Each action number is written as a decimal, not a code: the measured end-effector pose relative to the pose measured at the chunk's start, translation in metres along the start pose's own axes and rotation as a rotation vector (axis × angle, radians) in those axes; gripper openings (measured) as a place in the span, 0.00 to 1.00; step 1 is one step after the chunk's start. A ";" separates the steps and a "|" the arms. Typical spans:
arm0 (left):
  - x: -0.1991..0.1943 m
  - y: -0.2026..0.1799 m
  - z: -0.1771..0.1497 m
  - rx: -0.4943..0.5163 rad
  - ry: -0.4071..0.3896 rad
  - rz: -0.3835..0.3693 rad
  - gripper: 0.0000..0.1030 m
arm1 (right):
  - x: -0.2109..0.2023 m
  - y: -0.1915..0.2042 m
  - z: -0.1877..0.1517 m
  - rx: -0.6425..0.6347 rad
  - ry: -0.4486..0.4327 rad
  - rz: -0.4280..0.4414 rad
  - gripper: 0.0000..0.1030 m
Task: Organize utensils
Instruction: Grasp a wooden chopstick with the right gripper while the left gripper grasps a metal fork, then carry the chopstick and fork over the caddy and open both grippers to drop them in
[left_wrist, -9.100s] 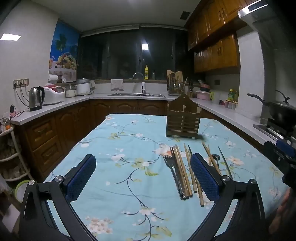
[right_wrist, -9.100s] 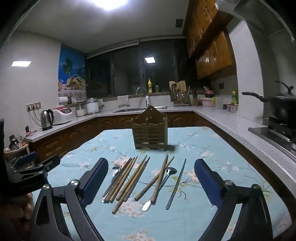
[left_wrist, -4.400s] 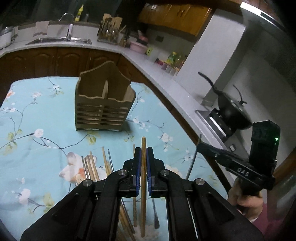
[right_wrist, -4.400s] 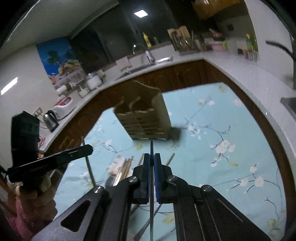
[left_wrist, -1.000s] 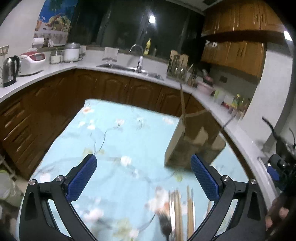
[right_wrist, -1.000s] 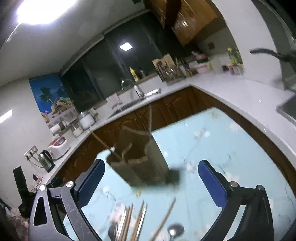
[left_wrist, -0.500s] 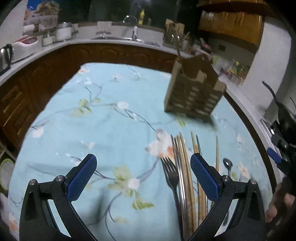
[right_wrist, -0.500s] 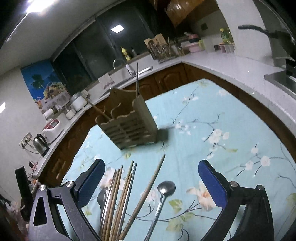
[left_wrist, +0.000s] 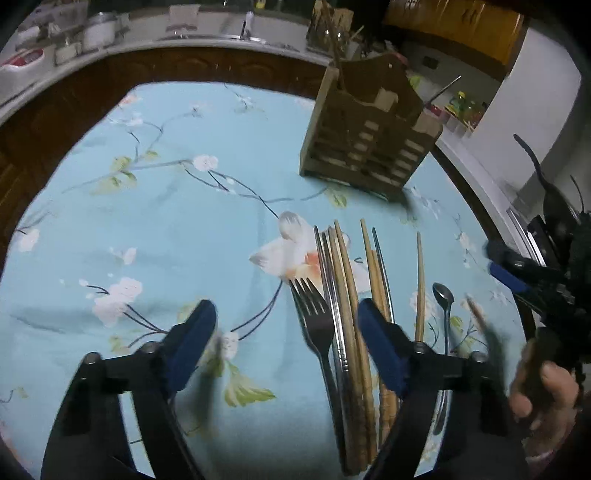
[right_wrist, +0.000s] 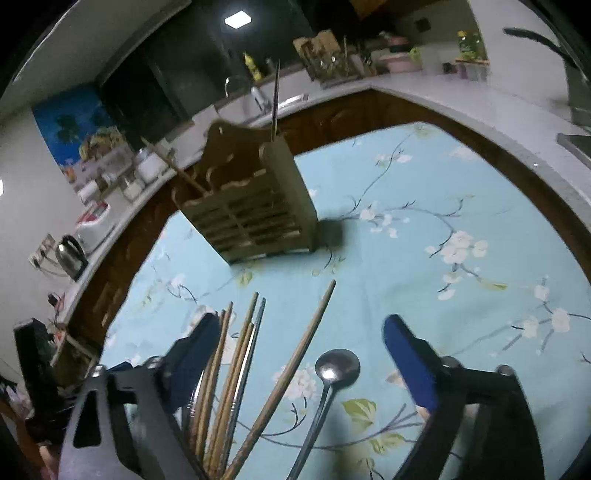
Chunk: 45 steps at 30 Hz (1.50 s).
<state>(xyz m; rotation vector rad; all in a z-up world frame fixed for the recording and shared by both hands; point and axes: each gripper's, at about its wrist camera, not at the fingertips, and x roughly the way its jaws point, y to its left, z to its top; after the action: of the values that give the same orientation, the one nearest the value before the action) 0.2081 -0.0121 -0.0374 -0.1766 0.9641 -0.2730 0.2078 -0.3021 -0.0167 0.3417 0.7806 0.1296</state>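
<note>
A wooden utensil holder (left_wrist: 369, 129) stands on the floral blue tablecloth (left_wrist: 147, 221) and holds a wooden chopstick and a metal one; it also shows in the right wrist view (right_wrist: 247, 206). A fork (left_wrist: 314, 321), wooden and metal chopsticks (left_wrist: 351, 314) and a spoon (left_wrist: 445, 317) lie in a row in front of it. My left gripper (left_wrist: 284, 336) is open and empty, low over the fork and chopsticks. My right gripper (right_wrist: 299, 354) is open and empty over a single wooden chopstick (right_wrist: 295, 369) and the spoon (right_wrist: 332, 376).
Kitchen counters with a sink (left_wrist: 207, 33), kettle (right_wrist: 72, 254) and rice cooker (right_wrist: 94, 225) ring the table. A black wok (left_wrist: 554, 206) sits on the stove at the right. The right gripper's body (left_wrist: 535, 284) shows at the left view's right edge.
Both grippers have dropped lower and closer to the row of utensils on the cloth. Their jaws have narrowed somewhat but stay open.
</note>
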 end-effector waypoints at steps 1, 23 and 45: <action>0.003 0.000 0.001 -0.005 0.014 -0.012 0.65 | 0.007 0.000 0.001 0.000 0.019 -0.003 0.67; 0.051 -0.019 0.007 0.064 0.168 -0.079 0.26 | 0.095 0.018 0.008 -0.127 0.198 -0.169 0.24; -0.035 -0.012 0.009 0.034 -0.002 -0.181 0.19 | -0.004 0.031 0.019 -0.053 0.064 0.059 0.06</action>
<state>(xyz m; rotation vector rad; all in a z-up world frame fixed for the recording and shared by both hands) 0.1953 -0.0128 -0.0016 -0.2338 0.9418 -0.4550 0.2191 -0.2784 0.0089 0.3119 0.8290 0.2164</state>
